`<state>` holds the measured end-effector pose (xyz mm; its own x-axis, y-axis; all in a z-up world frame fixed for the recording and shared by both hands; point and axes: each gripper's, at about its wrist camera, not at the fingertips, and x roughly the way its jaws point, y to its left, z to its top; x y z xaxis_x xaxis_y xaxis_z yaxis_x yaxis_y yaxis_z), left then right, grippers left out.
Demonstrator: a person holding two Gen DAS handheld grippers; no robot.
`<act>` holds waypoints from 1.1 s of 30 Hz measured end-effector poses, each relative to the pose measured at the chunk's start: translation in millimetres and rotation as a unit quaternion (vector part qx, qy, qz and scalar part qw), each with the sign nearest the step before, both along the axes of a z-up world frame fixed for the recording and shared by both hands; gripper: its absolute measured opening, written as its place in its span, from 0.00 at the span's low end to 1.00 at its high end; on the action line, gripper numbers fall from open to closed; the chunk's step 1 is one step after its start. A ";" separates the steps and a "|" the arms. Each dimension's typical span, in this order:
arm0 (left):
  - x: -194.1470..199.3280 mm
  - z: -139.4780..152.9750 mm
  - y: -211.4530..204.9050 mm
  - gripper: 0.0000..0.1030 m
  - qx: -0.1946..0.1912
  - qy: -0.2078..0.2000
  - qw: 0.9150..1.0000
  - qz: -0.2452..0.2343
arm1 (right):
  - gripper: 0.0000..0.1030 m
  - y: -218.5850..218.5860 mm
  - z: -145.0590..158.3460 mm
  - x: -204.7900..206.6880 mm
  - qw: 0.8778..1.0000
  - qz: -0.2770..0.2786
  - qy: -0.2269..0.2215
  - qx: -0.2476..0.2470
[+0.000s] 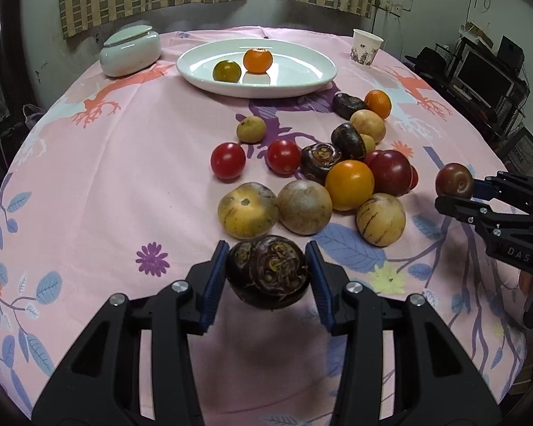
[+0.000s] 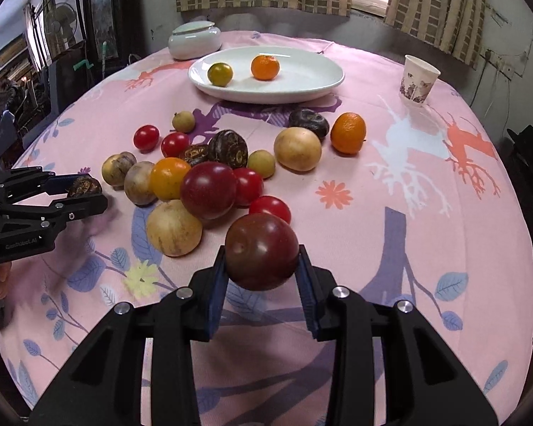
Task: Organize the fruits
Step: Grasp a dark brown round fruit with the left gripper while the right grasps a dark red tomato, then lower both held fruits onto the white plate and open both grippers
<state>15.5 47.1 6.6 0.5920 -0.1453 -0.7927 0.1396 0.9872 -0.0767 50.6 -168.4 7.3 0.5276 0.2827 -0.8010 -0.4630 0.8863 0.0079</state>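
Black plastic arms with blue ribbed pads make up the left gripper (image 1: 266, 277), seen in the left wrist view at 6 o'clock; it is clamped on a dark purple water chestnut (image 1: 268, 271), flattened and rough, with dry papery scales on top. Beyond it, a heap of fruit (image 1: 337, 177) is spread on a pink cloth-covered table (image 1: 106, 177) printed with leaves and flowers: smooth glossy red tomatoes, an orange one, matt yellowish striped round fruits and more knobbly chestnuts. At 12 o'clock a glossy white oval plate (image 1: 302, 74) is seen with a green citrus (image 1: 226, 70) and an orange mandarin (image 1: 258, 60) on it. A pale lidded ceramic jar (image 1: 129, 53) is placed at 11 o'clock, a paper cup (image 1: 366, 47) at 1 o'clock. At 3 o'clock the right gripper (image 1: 456, 191) is cut off by the frame edge.

In the right wrist view the right gripper (image 2: 263, 266) is shown at 6 o'clock, its pads pressed on a smooth dark red-brown tomato (image 2: 262, 251), held off the cloth. At 9 o'clock the left gripper (image 2: 85, 191) is seen side-on, the chestnut largely hidden between its fingers. A fingertip of the person's hand (image 2: 0, 280) is only partly visible at the left edge. Room clutter at both edges is too dark to be made out.
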 end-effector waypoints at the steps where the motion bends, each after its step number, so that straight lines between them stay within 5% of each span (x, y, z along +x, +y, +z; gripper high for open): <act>1: 0.0 4.5 0.4 0.44 0.000 -0.002 1.000 -0.001 | 0.36 -3.9 4.5 -0.9 1.000 -0.002 -0.004 0.004; 9: 30.4 52.0 1.9 0.44 -0.006 -0.032 0.999 -0.016 | 0.36 -11.6 46.3 14.6 0.998 -0.003 -0.051 0.031; 15: 96.9 80.8 0.7 0.44 0.001 -0.056 0.998 0.005 | 0.36 11.0 70.9 67.7 0.996 0.010 -0.078 0.037; 23: 205.4 52.4 -10.3 0.44 -0.009 -0.024 1.000 0.017 | 0.36 64.3 39.0 168.0 0.999 0.026 -0.028 0.008; 29: 243.7 34.8 -13.5 0.45 -0.010 -0.010 1.000 0.024 | 0.37 78.9 10.6 210.9 1.000 0.023 -0.006 0.001; 31: 252.1 32.7 -9.6 0.62 -0.016 -0.008 0.999 0.036 | 0.37 79.2 2.7 220.3 1.000 0.015 0.005 0.009; 33: 254.1 35.2 -3.1 0.68 -0.024 -0.018 0.998 0.060 | 0.38 78.7 -3.6 226.6 1.000 0.001 0.025 0.008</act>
<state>269.6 44.0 41.8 0.6350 -0.1090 -0.7648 0.0247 0.9924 -0.1208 277.2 -89.7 3.8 0.4864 0.2974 -0.8216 -0.4639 0.8847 0.0456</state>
